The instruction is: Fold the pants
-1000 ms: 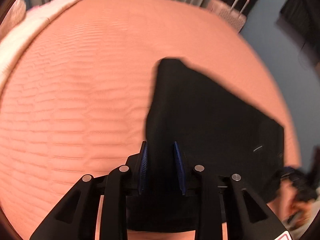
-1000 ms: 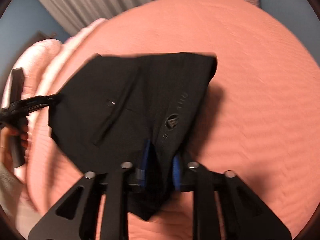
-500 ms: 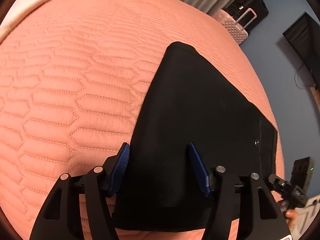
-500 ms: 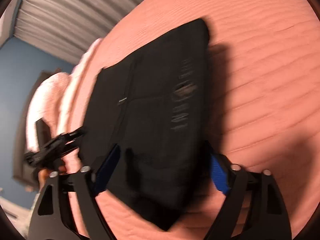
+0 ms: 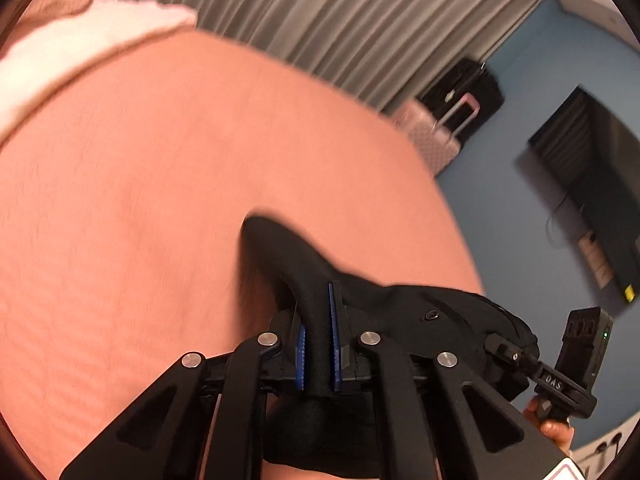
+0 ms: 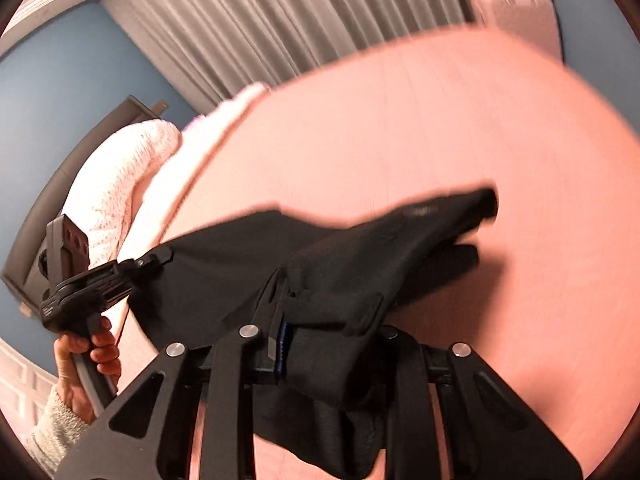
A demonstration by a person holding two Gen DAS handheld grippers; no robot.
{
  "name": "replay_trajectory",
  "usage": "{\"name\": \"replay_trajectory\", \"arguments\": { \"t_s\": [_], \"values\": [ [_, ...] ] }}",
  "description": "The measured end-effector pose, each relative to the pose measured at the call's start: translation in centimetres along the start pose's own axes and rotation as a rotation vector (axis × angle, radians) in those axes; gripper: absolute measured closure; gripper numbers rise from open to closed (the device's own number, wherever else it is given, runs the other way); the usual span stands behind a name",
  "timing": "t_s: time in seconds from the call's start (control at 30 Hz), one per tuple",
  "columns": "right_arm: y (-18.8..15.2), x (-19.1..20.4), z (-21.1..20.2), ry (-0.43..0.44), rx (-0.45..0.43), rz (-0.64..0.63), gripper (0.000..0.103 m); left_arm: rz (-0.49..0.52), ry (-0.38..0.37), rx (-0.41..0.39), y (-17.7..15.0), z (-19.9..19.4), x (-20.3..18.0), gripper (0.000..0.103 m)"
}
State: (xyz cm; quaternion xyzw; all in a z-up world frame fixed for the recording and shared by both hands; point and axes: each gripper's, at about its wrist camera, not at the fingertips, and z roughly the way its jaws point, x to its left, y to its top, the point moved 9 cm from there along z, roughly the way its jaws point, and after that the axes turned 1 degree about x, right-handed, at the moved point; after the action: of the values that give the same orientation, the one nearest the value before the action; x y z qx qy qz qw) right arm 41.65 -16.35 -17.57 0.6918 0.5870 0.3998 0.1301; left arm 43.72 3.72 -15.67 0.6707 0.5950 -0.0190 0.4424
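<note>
Black pants (image 5: 400, 308) clamped by both grippers.

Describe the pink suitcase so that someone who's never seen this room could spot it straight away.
Start at the big bed with the salmon-pink quilted cover and follow it to its far corner, below the grey pleated curtains. Two cases stand there against the blue wall; the pale pink hard-shell suitcase is the one nearer the bed. Its textured pink shell and raised pink handle set it apart from the black suitcase behind it.
</note>
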Motion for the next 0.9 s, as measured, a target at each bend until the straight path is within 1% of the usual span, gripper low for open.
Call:
{"name": "replay_trajectory", "arguments": {
  "t_s": [0.07, 0.13, 0.17, 0.2, 0.23, 0.27, 0.3, 0.33, 0.37, 0.4, 0.43, 0.47, 0.5, 0.53, 0.57, 0.6, 0.63, 0.67, 0.73, 0.8, 0.87, 0.9],
  "values": [
    [3.6, 0.4, -0.4, -0.010, -0.052, -0.064, 0.081, -0.001, -0.011, -0.058, 2.6, -0.5, -0.9, 0.096],
    [5.8, 0.3, 0.0, -0.030, -0.067, -0.132, 0.081, 0.011, 0.007, -0.112, 4.6, -0.4, -1.4, 0.096],
    [6.4, -0.5, 0.7, -0.035, -0.049, -0.134, 0.080, 0.008, 0.016, -0.117, 5.1, 0.3, -1.6, 0.096],
    [6.7, -1.8, 2.4, -0.037, 0.007, -0.112, 0.074, 0.005, 0.028, -0.101, 5.3, 1.2, -1.4, 0.094],
    [6.3, -4.1, 5.0, -0.074, 0.086, -0.082, 0.058, 0.014, 0.106, -0.071, 5.0, 3.0, -0.6, 0.092],
    [5.9, -6.6, 6.9, -0.168, 0.131, -0.076, 0.047, 0.027, 0.190, -0.045, 4.3, 4.4, 0.4, 0.084],
    [5.1, -9.1, 8.2, -0.307, 0.155, -0.092, 0.025, 0.050, 0.287, 0.002, 3.3, 6.2, 1.6, 0.070],
    [4.1, -11.7, 8.3, -0.429, 0.174, -0.122, 0.021, 0.080, 0.446, 0.080, 1.3, 8.2, 3.7, 0.068],
    [3.0, -13.0, 8.0, -0.496, 0.187, -0.138, 0.021, 0.101, 0.542, 0.134, -0.2, 9.0, 4.9, 0.068],
    [2.0, -13.7, 7.3, -0.526, 0.177, -0.139, 0.021, 0.118, 0.606, 0.174, -1.7, 9.4, 5.8, 0.068],
    [1.1, -13.9, 6.2, -0.530, 0.153, -0.131, 0.021, 0.137, 0.626, 0.178, -3.0, 9.3, 6.0, 0.068],
    [-0.1, -13.4, 4.8, -0.503, 0.126, -0.143, 0.021, 0.171, 0.633, 0.159, -4.1, 8.6, 5.6, 0.068],
    [-1.0, -12.8, 3.5, -0.490, 0.108, -0.175, 0.021, 0.205, 0.642, 0.145, -5.0, 7.9, 5.0, 0.066],
    [-2.0, -11.8, 2.1, -0.508, 0.085, -0.228, 0.021, 0.246, 0.650, 0.135, -5.8, 7.4, 4.2, 0.063],
    [-2.8, -10.9, 1.6, -0.516, 0.075, -0.261, 0.021, 0.310, 0.662, 0.123, -6.6, 6.8, 2.8, 0.053],
    [-3.3, -9.6, 1.2, -0.511, 0.066, -0.294, 0.020, 0.344, 0.661, 0.118, -6.8, 6.7, 2.0, 0.047],
    [-3.7, -8.5, 0.7, -0.494, 0.055, -0.318, 0.020, 0.378, 0.655, 0.113, -7.0, 6.9, 0.8, 0.046],
    [-3.4, -6.6, 0.9, -0.468, 0.045, -0.333, 0.020, 0.409, 0.639, 0.118, -7.2, 7.1, -0.6, 0.045],
    [-2.3, -4.3, 1.8, -0.418, 0.041, -0.347, 0.020, 0.445, 0.608, 0.145, -6.9, 8.0, -2.8, 0.045],
    [-0.4, -1.5, 3.1, -0.376, 0.007, -0.371, 0.020, 0.485, 0.607, 0.136, -5.7, 9.1, -4.8, 0.043],
    [2.0, -1.0, 5.4, -0.349, 0.025, -0.346, 0.021, 0.485, 0.608, 0.129, -4.3, 10.5, -5.6, 0.032],
    [2.8, -1.3, 6.4, -0.342, 0.037, -0.314, 0.028, 0.455, 0.608, 0.138, -3.4, 11.3, -5.3, 0.031]
  ]
}}
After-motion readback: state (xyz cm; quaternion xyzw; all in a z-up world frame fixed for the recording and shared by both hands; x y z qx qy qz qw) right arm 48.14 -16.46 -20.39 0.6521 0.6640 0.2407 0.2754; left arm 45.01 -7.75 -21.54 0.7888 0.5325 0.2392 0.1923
